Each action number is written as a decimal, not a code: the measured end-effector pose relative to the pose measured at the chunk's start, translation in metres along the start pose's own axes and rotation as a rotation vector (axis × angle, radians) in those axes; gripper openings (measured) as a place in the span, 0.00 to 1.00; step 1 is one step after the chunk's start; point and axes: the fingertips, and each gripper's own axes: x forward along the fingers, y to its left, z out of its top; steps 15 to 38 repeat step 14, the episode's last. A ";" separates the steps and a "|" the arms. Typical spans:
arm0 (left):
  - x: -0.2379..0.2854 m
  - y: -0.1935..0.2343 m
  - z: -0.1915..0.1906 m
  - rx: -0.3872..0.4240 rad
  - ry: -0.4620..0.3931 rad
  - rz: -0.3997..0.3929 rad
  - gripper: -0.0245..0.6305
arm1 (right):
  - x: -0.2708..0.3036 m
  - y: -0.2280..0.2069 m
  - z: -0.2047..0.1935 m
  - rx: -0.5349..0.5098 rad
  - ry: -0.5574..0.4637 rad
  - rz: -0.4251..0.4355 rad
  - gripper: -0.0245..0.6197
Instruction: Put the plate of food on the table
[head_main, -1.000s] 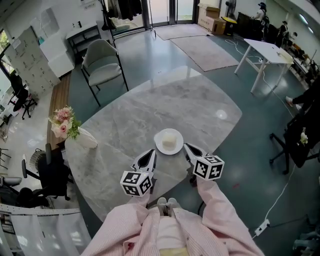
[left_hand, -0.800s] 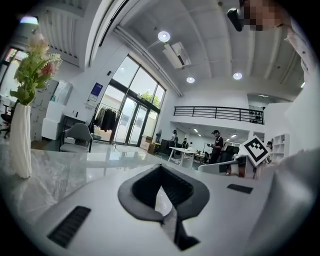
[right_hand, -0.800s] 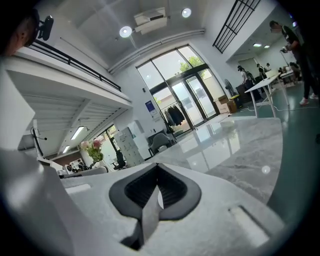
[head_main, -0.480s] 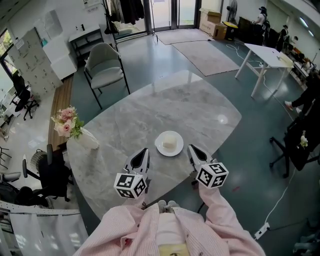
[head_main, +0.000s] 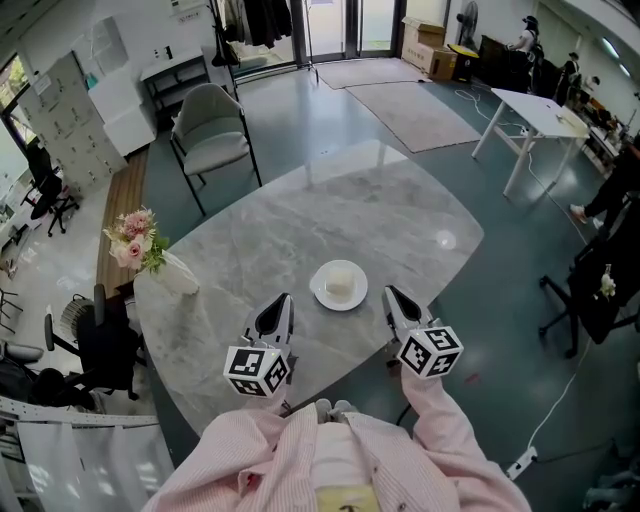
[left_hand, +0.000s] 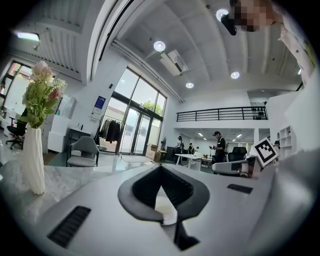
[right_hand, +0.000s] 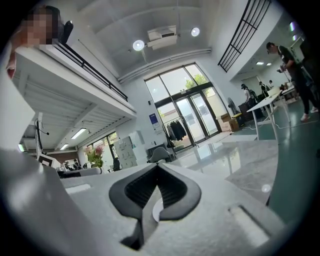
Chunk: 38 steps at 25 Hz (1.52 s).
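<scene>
A white plate (head_main: 339, 286) with a pale piece of food on it rests on the grey marble table (head_main: 300, 230), near its front edge. My left gripper (head_main: 279, 304) hovers just left of the plate, its jaws shut with nothing held. My right gripper (head_main: 393, 297) hovers just right of the plate, jaws shut too and empty. Neither touches the plate. In the left gripper view the jaws of the left gripper (left_hand: 161, 187) meet, and a sliver of the white plate (left_hand: 166, 210) shows behind them. In the right gripper view the right gripper (right_hand: 157, 189) is closed likewise.
A white vase with pink flowers (head_main: 150, 256) stands at the table's left edge. A grey chair (head_main: 213, 130) sits beyond the table. A black office chair (head_main: 105, 350) is at the left. A white table (head_main: 535, 105) and people stand at the far right.
Both grippers have drawn back from the plate toward me and a little apart. The plate stays in place on the table.
</scene>
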 end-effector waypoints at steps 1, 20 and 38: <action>-0.001 0.001 0.001 0.002 -0.001 0.003 0.03 | -0.001 -0.001 0.001 -0.001 -0.004 -0.005 0.05; -0.005 0.007 0.005 0.001 -0.009 0.035 0.03 | -0.009 -0.010 0.008 -0.013 -0.035 -0.050 0.05; -0.005 0.007 0.005 0.001 -0.009 0.035 0.03 | -0.009 -0.010 0.008 -0.013 -0.035 -0.050 0.05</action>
